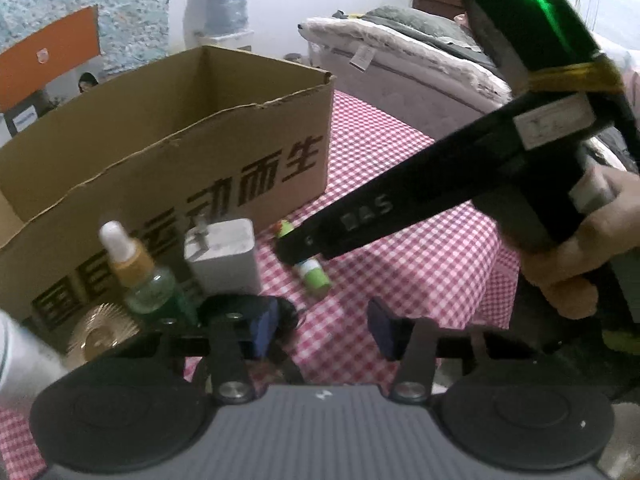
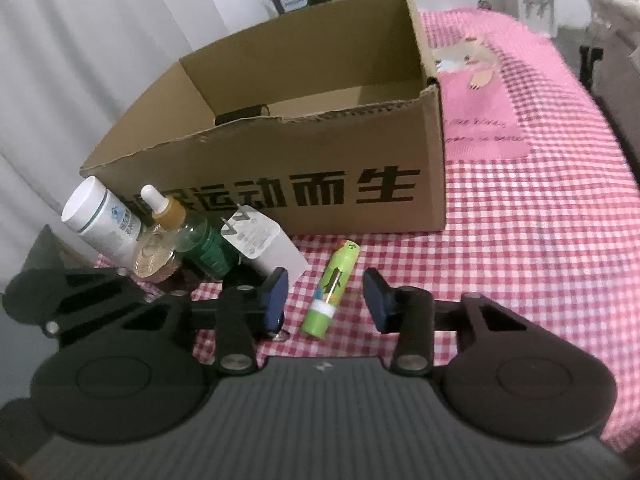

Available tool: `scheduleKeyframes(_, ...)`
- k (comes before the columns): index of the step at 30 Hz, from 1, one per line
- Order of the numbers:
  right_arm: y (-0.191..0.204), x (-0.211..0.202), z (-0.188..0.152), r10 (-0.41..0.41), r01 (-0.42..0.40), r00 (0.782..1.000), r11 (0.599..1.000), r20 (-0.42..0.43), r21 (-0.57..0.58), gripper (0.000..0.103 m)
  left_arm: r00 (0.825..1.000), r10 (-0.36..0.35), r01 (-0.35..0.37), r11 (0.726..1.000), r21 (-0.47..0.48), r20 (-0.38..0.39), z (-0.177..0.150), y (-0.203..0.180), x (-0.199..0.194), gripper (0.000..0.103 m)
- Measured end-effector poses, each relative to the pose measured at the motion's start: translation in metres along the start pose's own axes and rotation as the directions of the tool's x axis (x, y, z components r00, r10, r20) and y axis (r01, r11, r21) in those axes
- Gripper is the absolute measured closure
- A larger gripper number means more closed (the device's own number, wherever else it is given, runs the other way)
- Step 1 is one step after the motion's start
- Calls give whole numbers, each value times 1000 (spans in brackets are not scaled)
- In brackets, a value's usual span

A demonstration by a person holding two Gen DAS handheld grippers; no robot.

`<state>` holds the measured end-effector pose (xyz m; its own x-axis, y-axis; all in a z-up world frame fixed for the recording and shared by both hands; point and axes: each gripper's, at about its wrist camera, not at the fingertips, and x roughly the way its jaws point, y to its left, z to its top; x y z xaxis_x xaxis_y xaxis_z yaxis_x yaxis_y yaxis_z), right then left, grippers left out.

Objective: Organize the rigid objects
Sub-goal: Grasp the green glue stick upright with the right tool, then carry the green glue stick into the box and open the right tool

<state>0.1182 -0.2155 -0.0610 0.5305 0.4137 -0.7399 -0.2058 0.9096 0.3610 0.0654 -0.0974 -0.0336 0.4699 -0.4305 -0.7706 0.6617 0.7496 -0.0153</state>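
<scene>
Your right gripper (image 2: 325, 294) straddles the green tube (image 2: 330, 288), pads not touching it. Left gripper (image 1: 322, 326) unclenched, nothing in it. Tube lies on the checked tablecloth (image 2: 520, 240) just before the cardboard box (image 2: 280, 184).

Both grippers are built alike: matt black linkage arms, a ribbed grey body plate with a small white mark at its centre, two round black discs flanking it, and silver screw heads at the pivots. The left gripper (image 1: 322, 330) and the right gripper (image 2: 326, 294) each end in dark blue pads (image 2: 276, 294). Seen from the left wrist, the right unit's finger carries faint embossed letters, a white label, a yellow band — and a green light on top.
</scene>
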Motion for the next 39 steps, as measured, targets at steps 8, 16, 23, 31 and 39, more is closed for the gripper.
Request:
scheduleKeyframes(8,-23,13,-2,71,-67,996,995,-53,80,89,999,-23,23,1000,-6,-29,10,-2,17,53)
scheduleKeyframes(16,-43,-6,-20,103,-94,994,983,-47,160,89,994,-55,52,998,-32,-91,20,-9,40,52)
scheduleKeyframes(23,-55,-17,-31,135,-121,989,974,-60,193,89,994,-42,40,999,-23,-104,31,-16,50,43)
scheduleKeyframes(31,-48,-7,-26,168,-153,984,972,-68,178,88,995,-33,30,999,-35,-90,31,-22,56,44)
scheduleKeyframes(39,-54,-10,-32,215,-205,976,953,-20,223,87,997,-15,11,999,-40,-81,32,-25,52,44)
